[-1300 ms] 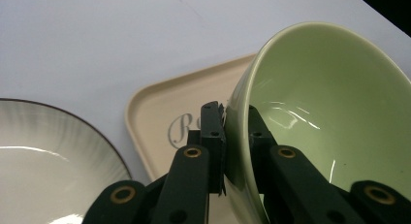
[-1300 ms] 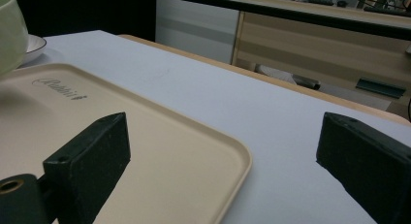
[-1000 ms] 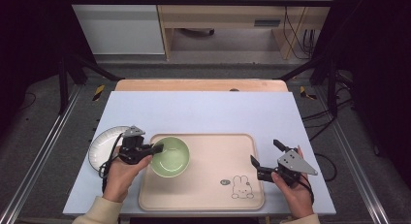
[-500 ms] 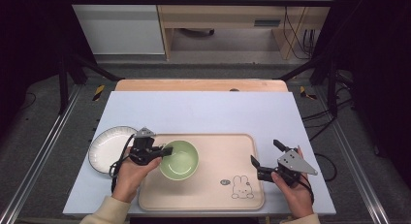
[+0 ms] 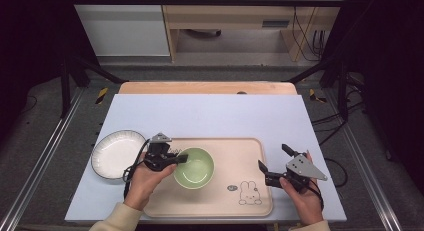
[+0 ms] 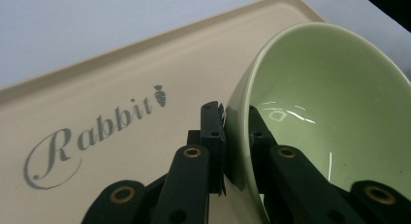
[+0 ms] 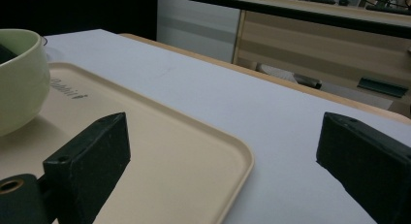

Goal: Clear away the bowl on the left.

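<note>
Left gripper [image 5: 175, 159] is clamped on the rim of the green bowl [image 5: 195, 168], one jaw inside and one outside, as our left gripper view shows plainly. Over the last second we have carried that bowl rightward from the tray's left edge, and it now sits over the middle-left of the beige tray [image 5: 250, 191]. Our right gripper [image 5: 274, 159] holds empty with its jaws wide apart over the tray's right edge, unmoved. We judge the bowl is being placed on the tray. Farther left, the white plate [image 5: 112, 153] rests on the table [image 5: 210, 116].
</note>
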{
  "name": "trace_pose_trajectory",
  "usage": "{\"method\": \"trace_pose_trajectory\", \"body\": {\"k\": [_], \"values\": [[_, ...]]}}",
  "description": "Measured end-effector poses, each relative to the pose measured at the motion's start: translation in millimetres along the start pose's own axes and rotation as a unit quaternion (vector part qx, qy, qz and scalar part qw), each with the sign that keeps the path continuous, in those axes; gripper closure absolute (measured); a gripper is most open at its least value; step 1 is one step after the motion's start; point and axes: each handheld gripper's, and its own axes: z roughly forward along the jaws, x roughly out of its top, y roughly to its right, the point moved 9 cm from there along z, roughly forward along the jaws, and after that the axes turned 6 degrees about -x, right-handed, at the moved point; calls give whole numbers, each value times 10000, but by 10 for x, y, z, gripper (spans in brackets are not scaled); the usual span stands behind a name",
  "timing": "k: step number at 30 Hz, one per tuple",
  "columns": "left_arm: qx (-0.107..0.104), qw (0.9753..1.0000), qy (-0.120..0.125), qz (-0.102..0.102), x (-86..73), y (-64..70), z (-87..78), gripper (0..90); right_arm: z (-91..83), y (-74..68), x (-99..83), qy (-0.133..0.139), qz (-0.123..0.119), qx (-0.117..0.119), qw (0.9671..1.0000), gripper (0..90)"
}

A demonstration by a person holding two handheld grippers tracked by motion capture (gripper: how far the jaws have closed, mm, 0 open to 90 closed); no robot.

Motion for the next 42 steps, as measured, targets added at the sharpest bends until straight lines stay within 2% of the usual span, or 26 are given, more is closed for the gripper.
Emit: {"method": "trace_pose_trajectory", "body": {"k": [4,8,21,24,26,37,42], "values": [[-15,10000,-80,51,-11,28,40,829,3,3,-4,-7,-5,-6,10000,52],[-64,9999,-77,12,-18,51,74,829,3,3,-6,-10,-3,-10,10000,52],[-35,9997,-231,2,-71,16,130,828,5,-5,-12,-40,2,14,10000,53],[-34,9995,-296,-43,-84,10,136,828,6,-7,-12,-40,10,18,10000,53],[43,9995,-311,-38,-88,-6,138,828,8,-9,-13,-40,13,30,10000,53],[21,9993,-332,-197,-108,-49,156,829,13,-27,-9,-32,30,66,10000,52],[88,9991,-381,-190,-120,-78,187,832,24,-25,-28,-77,40,66,9999,53]]}}
